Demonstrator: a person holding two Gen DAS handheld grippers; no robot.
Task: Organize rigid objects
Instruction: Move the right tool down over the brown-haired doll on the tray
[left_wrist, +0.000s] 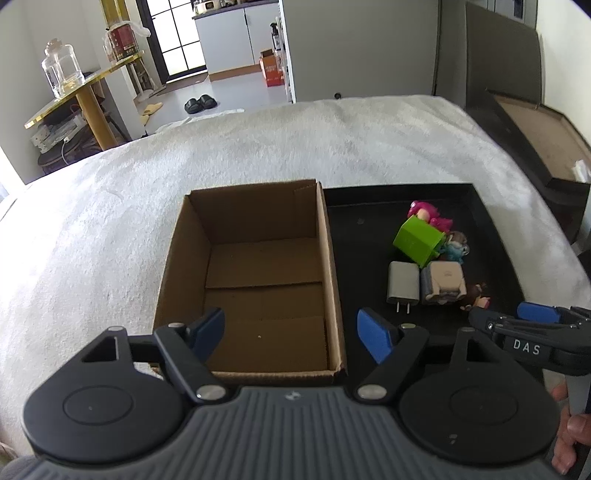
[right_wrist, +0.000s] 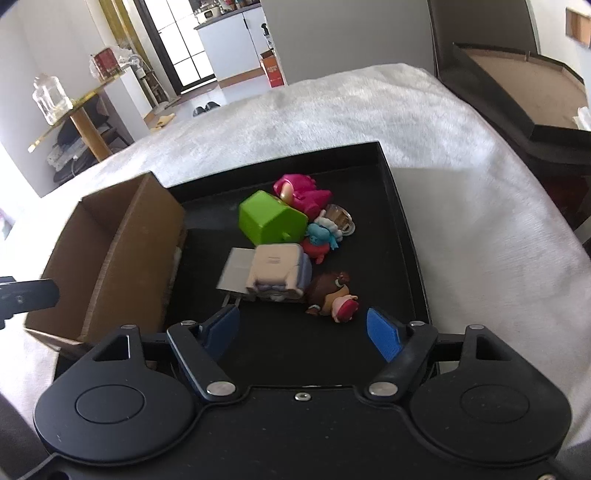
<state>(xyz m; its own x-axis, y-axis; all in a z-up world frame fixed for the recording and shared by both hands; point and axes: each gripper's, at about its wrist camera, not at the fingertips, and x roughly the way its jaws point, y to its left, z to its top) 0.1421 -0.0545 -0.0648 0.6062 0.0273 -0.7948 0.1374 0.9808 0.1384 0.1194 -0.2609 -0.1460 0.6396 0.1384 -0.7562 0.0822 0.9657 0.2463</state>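
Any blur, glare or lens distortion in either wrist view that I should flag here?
Left wrist view: sharp; strong fisheye bending of the white blanket; the window at far left is blown out. Right wrist view: slight motion smear on the cardboard box and charger; the black tray looks dark but readable.

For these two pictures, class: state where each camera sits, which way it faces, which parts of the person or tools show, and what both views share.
Left wrist: on the left gripper, looking down at the empty cardboard box; the right gripper and a hand show at right.
Right wrist: on the right gripper, looking down at the black tray of toys; the left gripper's tip shows.
Shared: box, tray, green block, white charger.
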